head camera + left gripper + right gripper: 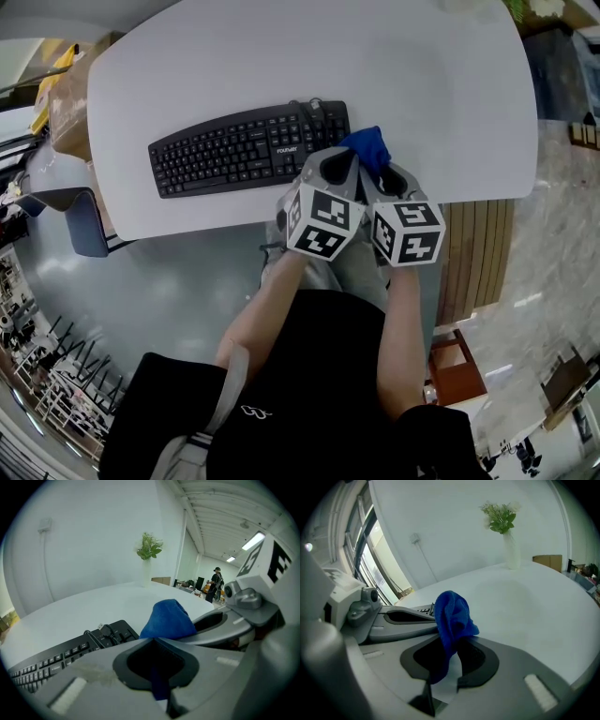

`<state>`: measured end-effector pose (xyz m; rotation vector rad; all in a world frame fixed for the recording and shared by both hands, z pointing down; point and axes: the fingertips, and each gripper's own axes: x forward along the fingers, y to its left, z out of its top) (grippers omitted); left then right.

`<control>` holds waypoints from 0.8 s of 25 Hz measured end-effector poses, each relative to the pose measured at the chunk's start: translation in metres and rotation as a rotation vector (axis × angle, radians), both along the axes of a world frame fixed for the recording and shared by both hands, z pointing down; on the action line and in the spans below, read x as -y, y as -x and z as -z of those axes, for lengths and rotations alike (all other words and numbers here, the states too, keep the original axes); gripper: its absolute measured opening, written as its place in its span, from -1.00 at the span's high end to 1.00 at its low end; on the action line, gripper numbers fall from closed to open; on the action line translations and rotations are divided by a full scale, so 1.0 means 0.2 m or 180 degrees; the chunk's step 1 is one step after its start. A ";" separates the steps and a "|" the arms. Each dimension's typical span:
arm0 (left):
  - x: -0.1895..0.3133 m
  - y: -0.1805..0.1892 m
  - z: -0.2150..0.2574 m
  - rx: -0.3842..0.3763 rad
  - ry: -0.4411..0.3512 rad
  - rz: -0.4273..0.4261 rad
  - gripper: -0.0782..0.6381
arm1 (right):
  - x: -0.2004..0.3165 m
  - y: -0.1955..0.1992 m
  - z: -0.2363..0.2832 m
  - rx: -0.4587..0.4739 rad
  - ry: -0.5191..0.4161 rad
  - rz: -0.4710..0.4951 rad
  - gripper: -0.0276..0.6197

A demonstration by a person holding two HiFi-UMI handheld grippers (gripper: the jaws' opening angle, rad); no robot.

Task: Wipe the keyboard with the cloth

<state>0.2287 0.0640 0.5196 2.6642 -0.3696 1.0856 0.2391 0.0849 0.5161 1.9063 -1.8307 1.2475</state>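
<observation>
A black keyboard [248, 147] lies on the white table [234, 56], its cable coiled on its right end [314, 105]. A blue cloth [368, 148] is bunched just right of the keyboard's right end. My two grippers sit side by side at the table's front edge. The left gripper [345, 161] is shut on the cloth [168, 619], which bulges beyond its tips [154, 638]. The right gripper [389, 178] is also shut on the cloth [452, 616], which rises out from between its jaws [457, 639]. The keyboard [56, 660] lies left of the left gripper.
A vase with a green plant [149, 559] stands at the table's far edge [508, 536]. A grey chair [80, 220] and a cardboard box [70, 94] are off the table's left side. Wooden slats [473, 253] lie to the right. A person [216, 581] stands far back.
</observation>
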 end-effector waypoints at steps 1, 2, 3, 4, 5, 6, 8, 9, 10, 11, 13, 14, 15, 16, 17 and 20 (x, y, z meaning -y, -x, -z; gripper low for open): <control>-0.01 -0.02 0.01 -0.0028 -0.0001 0.0020 0.79 | -0.01 -0.02 0.01 -0.0056 0.0001 0.0029 0.63; -0.02 -0.04 0.02 -0.0066 -0.0007 0.0042 0.79 | -0.01 -0.04 0.02 -0.0115 -0.0010 0.0055 0.63; -0.02 -0.06 0.04 -0.0116 -0.0017 0.0069 0.79 | -0.02 -0.07 0.05 -0.0177 -0.0035 0.0079 0.63; -0.02 -0.08 0.07 -0.0174 -0.0035 0.0104 0.79 | -0.01 -0.10 0.08 -0.0239 -0.0078 0.0101 0.63; -0.01 -0.09 0.10 -0.0239 -0.0064 0.0150 0.79 | 0.00 -0.12 0.13 -0.0295 -0.0143 0.0118 0.63; 0.01 -0.10 0.15 -0.0306 -0.0106 0.0204 0.79 | 0.02 -0.15 0.18 -0.0344 -0.0229 0.0127 0.63; 0.06 -0.09 0.26 -0.0448 -0.0219 0.0323 0.79 | 0.06 -0.19 0.31 -0.0437 -0.0427 0.0121 0.63; 0.10 -0.07 0.32 -0.0525 -0.0289 0.0385 0.79 | 0.08 -0.20 0.38 -0.0487 -0.0528 0.0116 0.63; 0.14 -0.05 0.40 -0.0609 -0.0377 0.0449 0.79 | 0.11 -0.21 0.46 -0.0541 -0.0632 0.0119 0.63; 0.20 -0.02 0.48 -0.0699 -0.0480 0.0519 0.79 | 0.15 -0.21 0.53 -0.0597 -0.0744 0.0136 0.63; 0.34 0.04 0.65 -0.0887 -0.0695 0.0700 0.79 | 0.24 -0.19 0.68 -0.0709 -0.0983 0.0193 0.63; 0.41 0.08 0.74 -0.0983 -0.0795 0.0797 0.79 | 0.29 -0.17 0.75 -0.0766 -0.1104 0.0219 0.63; 0.47 0.12 0.83 -0.1081 -0.0888 0.0887 0.79 | 0.33 -0.15 0.83 -0.0824 -0.1222 0.0236 0.63; 0.52 0.17 0.92 -0.1178 -0.0976 0.0969 0.79 | 0.37 -0.13 0.91 -0.0885 -0.1336 0.0241 0.63; 0.57 0.21 1.01 -0.1274 -0.1057 0.1044 0.79 | 0.40 -0.09 0.98 -0.0950 -0.1446 0.0238 0.63; 0.71 0.36 1.26 -0.1534 -0.1281 0.1216 0.79 | 0.50 0.02 1.20 -0.1125 -0.1762 0.0229 0.63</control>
